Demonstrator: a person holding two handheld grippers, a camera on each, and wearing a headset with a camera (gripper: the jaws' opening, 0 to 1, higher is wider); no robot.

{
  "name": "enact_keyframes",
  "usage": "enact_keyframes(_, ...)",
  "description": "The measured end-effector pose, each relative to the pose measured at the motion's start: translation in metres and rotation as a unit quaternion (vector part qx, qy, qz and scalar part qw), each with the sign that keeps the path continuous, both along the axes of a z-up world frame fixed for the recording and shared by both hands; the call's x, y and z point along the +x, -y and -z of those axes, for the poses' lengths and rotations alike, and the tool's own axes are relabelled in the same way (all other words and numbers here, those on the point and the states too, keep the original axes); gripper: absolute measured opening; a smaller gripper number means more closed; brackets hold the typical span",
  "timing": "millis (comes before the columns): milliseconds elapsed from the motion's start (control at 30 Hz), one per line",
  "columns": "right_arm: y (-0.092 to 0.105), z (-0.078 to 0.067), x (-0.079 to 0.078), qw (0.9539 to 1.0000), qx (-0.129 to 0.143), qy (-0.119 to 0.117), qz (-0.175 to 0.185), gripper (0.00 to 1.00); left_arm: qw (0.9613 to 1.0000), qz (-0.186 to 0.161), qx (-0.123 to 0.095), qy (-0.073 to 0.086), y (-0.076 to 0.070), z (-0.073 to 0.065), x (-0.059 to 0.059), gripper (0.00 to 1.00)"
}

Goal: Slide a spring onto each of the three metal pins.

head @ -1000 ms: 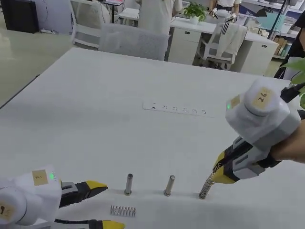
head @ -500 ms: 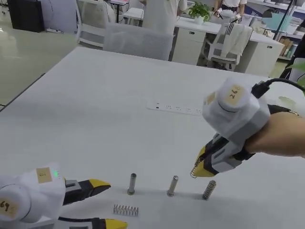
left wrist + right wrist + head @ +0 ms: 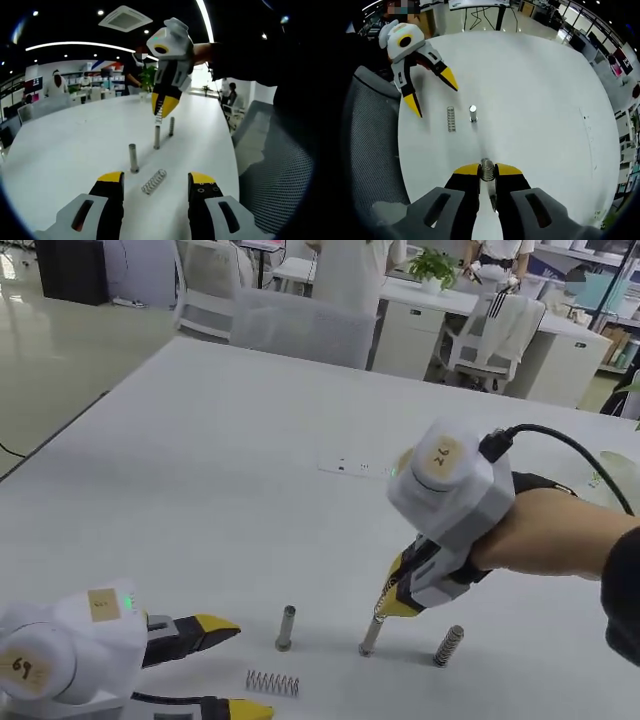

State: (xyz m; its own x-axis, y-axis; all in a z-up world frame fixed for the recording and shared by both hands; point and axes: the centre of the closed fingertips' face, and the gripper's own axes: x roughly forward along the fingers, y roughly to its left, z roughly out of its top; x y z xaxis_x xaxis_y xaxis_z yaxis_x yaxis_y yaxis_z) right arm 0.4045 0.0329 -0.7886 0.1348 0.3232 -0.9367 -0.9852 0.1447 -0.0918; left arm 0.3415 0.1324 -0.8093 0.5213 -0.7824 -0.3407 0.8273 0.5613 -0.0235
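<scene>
White desk (image 3: 200, 470) bears three pins: my right gripper (image 3: 390, 605), jaws closed on a spring (image 3: 488, 170), hangs just over the middle pin (image 3: 371, 636). Another spring (image 3: 447, 647) sleeves the right pin (image 3: 455, 630); the left pin (image 3: 286, 628) stands bare. My left gripper (image 3: 437, 101) gapes empty near a loose spring (image 3: 273, 683).

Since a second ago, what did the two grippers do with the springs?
The right gripper left one spring around the end pin, then moved left; it now holds a second spring at the top of the middle pin. The left gripper stayed open beside the loose spring lying on the table, and the left pin is still bare.
</scene>
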Motion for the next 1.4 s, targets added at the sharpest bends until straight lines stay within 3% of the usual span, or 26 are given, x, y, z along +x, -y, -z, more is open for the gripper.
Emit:
enact_keyframes(667, 0.002, 0.012, 0.002, 0.9999, -0.010, -0.011, 0.003, 0.08, 1.0000, 0.000, 0.001, -0.005, 0.000, 0.002, 0.000, 0.45)
enact_keyframes(1033, 0.000, 0.043, 0.004, 0.9995, -0.015, -0.023, 0.013, 0.08, 1.0000, 0.001, 0.003, -0.006, 0.001, 0.003, 0.001, 0.44)
enact_keyframes(1400, -0.001, 0.063, 0.003, 0.9990, -0.032, -0.029, 0.010, 0.09, 1.0000, -0.003, 0.003, -0.006, 0.000, 0.003, 0.001, 0.44)
